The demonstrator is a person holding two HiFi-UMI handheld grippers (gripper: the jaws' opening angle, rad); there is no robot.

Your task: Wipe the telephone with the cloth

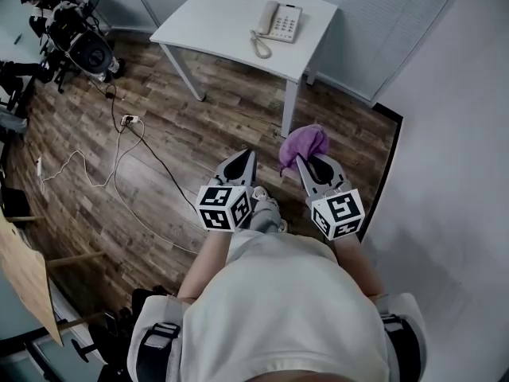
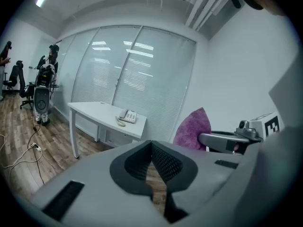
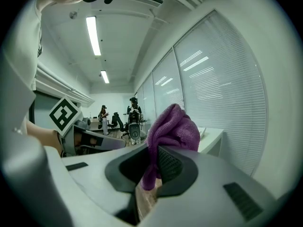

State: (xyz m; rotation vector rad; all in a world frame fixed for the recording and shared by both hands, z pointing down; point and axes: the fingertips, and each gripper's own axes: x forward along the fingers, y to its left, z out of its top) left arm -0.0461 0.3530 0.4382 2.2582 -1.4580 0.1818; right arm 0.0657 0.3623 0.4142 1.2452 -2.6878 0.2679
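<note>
cloth [image 1: 302,145]: fuzzy fabric | floor [image 1: 227,126]: wood grain | table [image 1: 215,14]: matt white

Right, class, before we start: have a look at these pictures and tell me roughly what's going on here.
A person stands on a wood floor with a gripper in each hand. The right gripper is clamped on a purple cloth. The left gripper is shut with nothing in it. The telephone sits on a white table some way ahead, with neither gripper near it, so no wiping has begun.
</note>
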